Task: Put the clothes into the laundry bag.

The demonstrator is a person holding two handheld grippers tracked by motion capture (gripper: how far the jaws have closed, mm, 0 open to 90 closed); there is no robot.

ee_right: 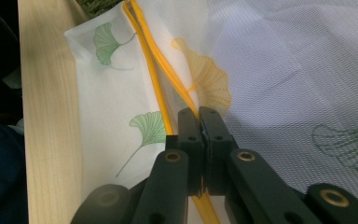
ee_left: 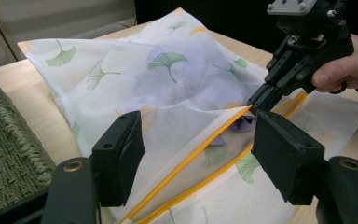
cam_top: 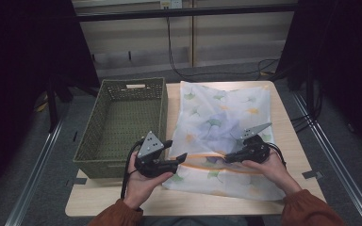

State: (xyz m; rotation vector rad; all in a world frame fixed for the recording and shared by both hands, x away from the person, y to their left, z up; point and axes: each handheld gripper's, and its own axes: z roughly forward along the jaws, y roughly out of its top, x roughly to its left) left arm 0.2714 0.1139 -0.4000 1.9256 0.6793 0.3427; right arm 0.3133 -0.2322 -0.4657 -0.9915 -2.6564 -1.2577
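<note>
Left gripper (ee_left: pixel 198 154), jaws apart, frames the mesh bag's (cam_top: pixel 226 117) yellow zipper edge (ee_left: pixel 186 163) without gripping it; right gripper (ee_right: pixel 199 122) is clamped on that edge. The bag lies flat on the table (cam_top: pixel 290 136) beside the woven basket (cam_top: pixel 122 122). Risk: a one-sided pull may slip or tear the mesh.

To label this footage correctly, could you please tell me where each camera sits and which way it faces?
High view: above the person's side, facing forward and down on table, basket, mesh bag; both hands show.
Left gripper view: rides the left tool, facing bag and right tool.
Right gripper view: rides the right tool, shut on the bag's yellow zipper edge.
All share the bag.
</note>
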